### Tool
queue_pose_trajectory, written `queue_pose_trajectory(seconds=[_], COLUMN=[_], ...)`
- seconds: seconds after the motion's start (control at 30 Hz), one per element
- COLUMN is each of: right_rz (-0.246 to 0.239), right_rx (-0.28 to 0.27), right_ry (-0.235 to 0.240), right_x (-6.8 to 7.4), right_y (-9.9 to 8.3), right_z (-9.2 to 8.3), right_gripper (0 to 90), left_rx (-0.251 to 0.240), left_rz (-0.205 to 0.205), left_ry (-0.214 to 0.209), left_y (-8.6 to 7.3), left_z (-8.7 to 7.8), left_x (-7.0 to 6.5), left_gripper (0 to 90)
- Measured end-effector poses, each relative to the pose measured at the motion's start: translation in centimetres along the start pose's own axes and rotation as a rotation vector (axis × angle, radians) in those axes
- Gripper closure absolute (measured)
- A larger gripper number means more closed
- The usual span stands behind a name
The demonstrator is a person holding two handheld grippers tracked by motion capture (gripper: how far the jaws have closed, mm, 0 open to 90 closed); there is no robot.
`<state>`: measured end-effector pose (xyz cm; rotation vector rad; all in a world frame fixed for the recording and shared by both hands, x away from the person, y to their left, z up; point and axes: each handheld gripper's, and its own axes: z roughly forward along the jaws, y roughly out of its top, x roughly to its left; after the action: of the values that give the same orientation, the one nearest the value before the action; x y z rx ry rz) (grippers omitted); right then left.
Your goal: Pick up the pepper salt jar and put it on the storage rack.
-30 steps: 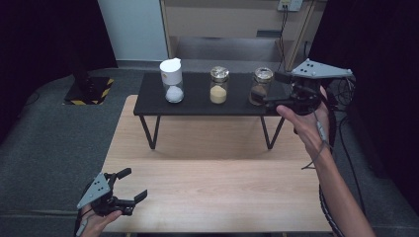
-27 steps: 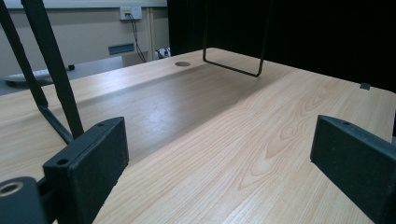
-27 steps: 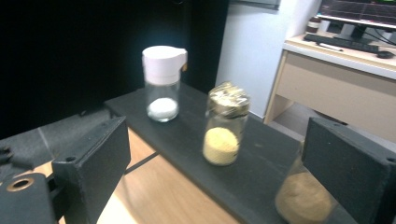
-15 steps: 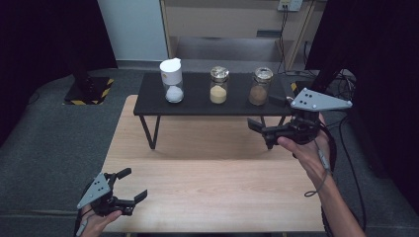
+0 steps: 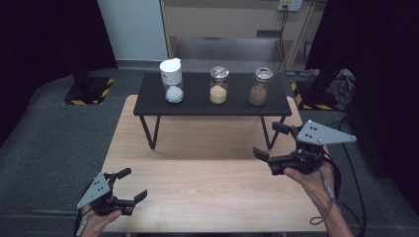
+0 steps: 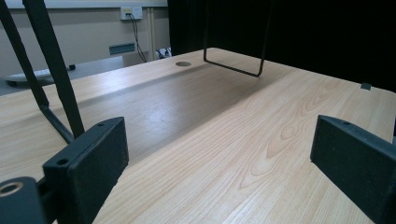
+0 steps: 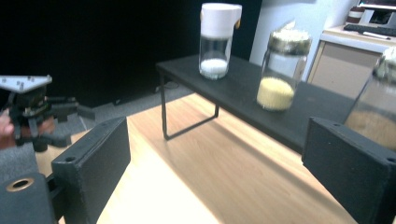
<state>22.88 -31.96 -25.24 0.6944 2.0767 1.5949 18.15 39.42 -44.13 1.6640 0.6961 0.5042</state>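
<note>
Three glass jars stand in a row on a low black stand (image 5: 197, 104). One has a white lid and white powder (image 5: 173, 81), one holds yellow powder (image 5: 219, 87), and one holds brown powder (image 5: 260, 87). My right gripper (image 5: 267, 139) hovers over the wooden table (image 5: 207, 177), in front of the stand's right end. Its jaws are open, empty and point left. The right gripper view looks along them at the white-lidded jar (image 7: 217, 39), the yellow jar (image 7: 281, 70) and the brown jar (image 7: 373, 112). My left gripper (image 5: 133, 183) rests open and empty at the table's near left corner.
The stand's thin black legs (image 6: 51, 79) rise from the table ahead of the left gripper (image 6: 219, 154). A cabinet (image 5: 232, 19) and cables (image 5: 341, 79) lie beyond the table. Dark curtains hang on both sides. The left gripper (image 7: 37, 112) appears far off in the right gripper view.
My right gripper has come down from beside the brown jar at the stand's right end, toward the near side, to low over the wooden table. The left gripper has not moved.
</note>
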Motion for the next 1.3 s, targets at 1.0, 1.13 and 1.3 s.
queue_pose_trajectory(seconds=[1.0,1.13,1.3], right_rz=[0.04,0.045,0.057], right_rx=[0.018,0.044,0.071], right_ry=[-0.019,-0.043,-0.073], right_x=[2.2,2.4,2.4], right_y=[-8.8,-9.8,-11.0], right_z=[-2.9,-3.1,-3.3], right_gripper=[7.9,7.9,8.0], left_rx=[-0.001,-0.002,-0.003], left_rz=[0.003,0.002,0.002], left_ry=[0.005,0.006,0.006], left_y=[0.0,0.0,0.0], left_z=[-0.1,-0.1,-0.1], left_x=[-0.1,-0.1,-0.1], left_gripper=[3.0,3.0,3.0])
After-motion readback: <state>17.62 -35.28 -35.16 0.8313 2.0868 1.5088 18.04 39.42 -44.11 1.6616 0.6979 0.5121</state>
